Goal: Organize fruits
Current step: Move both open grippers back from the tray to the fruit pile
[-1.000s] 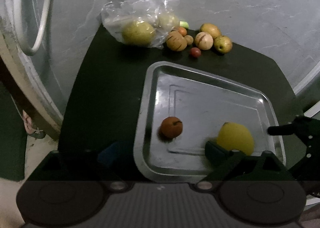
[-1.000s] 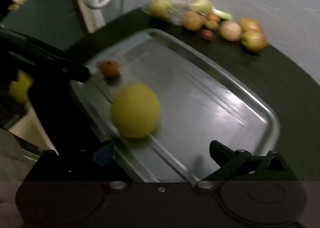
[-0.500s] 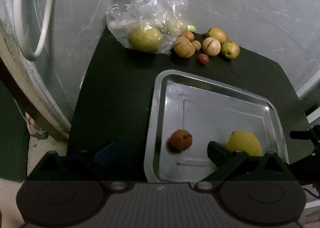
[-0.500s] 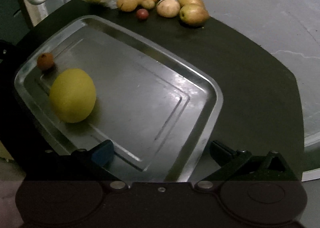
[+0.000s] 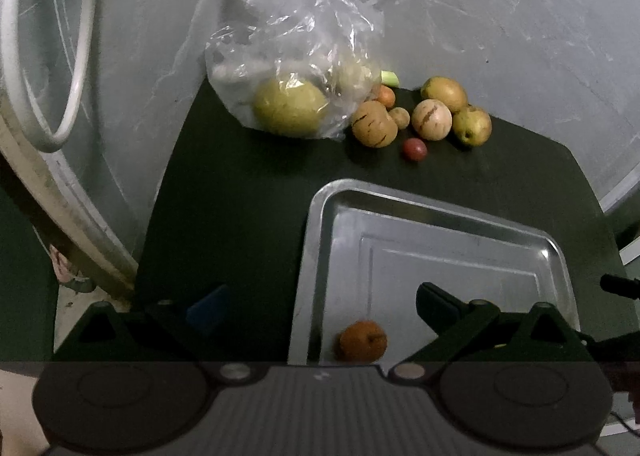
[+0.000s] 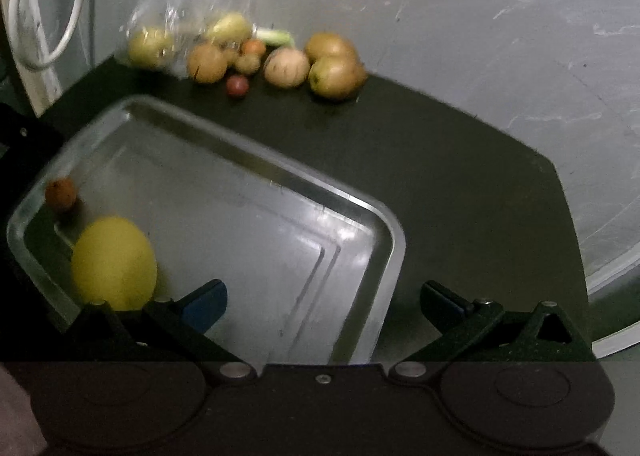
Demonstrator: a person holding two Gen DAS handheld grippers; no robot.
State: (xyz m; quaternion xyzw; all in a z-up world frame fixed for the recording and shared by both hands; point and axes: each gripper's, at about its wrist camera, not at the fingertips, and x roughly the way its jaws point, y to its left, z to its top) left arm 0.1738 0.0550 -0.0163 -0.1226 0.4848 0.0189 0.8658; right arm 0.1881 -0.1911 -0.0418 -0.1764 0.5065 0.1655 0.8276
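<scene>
A metal tray (image 5: 316, 240) (image 6: 384, 248) lies on a dark mat. In it sit a small orange fruit (image 5: 363, 341) (image 6: 61, 194) and a big yellow lemon (image 6: 114, 262), which the left wrist view does not show. Beyond the tray lie loose fruits: a striped one (image 5: 374, 124), a small red one (image 5: 414, 149) (image 6: 237, 85), a pale striped one (image 5: 432, 120) (image 6: 286, 68) and a green-yellow one (image 5: 472, 125) (image 6: 334, 76). A clear plastic bag (image 5: 296, 56) holds a large yellow-green fruit (image 5: 290, 108). My left gripper (image 5: 320, 306) is open over the tray's near left edge. My right gripper (image 6: 324, 302) is open over the tray's right side.
The dark mat (image 5: 240, 192) lies on a grey marble surface (image 5: 480, 16). A white cable loop (image 5: 60, 68) hangs at the far left. A green stalk piece (image 5: 390, 77) lies behind the fruits. The right gripper's black body (image 5: 620, 284) shows at the left wrist view's right edge.
The left gripper has drawn back and left, so the tray fruits slid toward the frame's bottom. The right gripper swung right, away from the lemon, and now faces the fruit pile.
</scene>
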